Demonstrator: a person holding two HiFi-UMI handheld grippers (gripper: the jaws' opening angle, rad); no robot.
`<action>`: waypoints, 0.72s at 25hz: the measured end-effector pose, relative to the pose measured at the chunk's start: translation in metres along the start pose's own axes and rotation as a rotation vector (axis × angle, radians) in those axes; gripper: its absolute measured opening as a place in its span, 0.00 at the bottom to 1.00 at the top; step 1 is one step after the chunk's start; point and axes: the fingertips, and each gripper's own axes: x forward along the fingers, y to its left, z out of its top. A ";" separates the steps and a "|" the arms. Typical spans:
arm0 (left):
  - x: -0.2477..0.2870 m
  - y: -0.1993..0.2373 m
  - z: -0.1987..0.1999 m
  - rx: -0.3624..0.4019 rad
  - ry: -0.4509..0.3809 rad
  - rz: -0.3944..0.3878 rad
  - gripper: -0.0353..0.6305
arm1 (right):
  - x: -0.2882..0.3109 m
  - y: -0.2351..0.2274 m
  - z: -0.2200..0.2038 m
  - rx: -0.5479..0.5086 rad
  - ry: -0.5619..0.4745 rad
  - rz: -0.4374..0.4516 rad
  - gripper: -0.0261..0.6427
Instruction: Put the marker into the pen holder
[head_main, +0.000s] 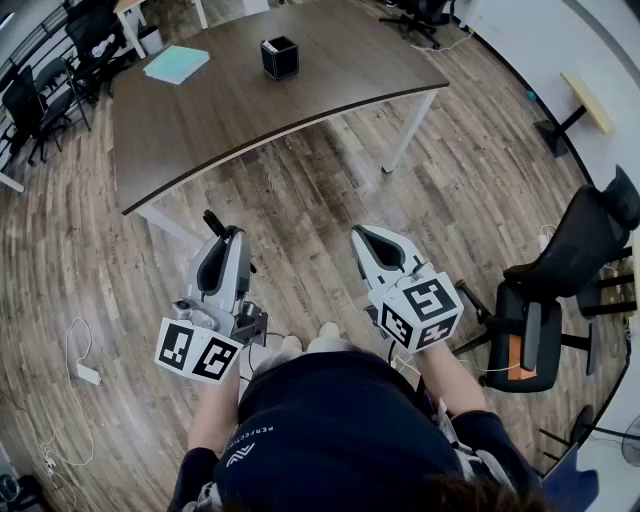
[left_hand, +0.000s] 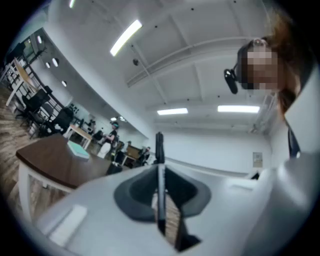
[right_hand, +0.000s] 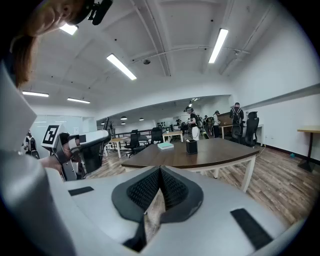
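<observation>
Pinching the marker lengthwise, the left gripper hangs well short of the pen holder, ahead near the tabletop's far edge; the right gripper is pressed together, empty.

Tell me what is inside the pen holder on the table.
Nothing rises above the rim of the pen holder; its walls hide the dark bottom. The marker is in the left tool.

We are seeing a black marker in our white left gripper; beyond it, a black pen holder and dark-brown table.
</observation>
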 end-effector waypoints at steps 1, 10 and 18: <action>0.004 -0.001 -0.003 -0.003 0.002 0.001 0.11 | -0.001 -0.004 -0.001 0.009 0.000 0.002 0.02; 0.029 -0.018 -0.030 -0.001 0.029 0.008 0.11 | -0.001 -0.033 -0.009 0.048 0.007 0.032 0.02; 0.038 -0.005 -0.032 0.009 0.043 0.040 0.11 | 0.016 -0.036 -0.014 0.073 0.015 0.085 0.02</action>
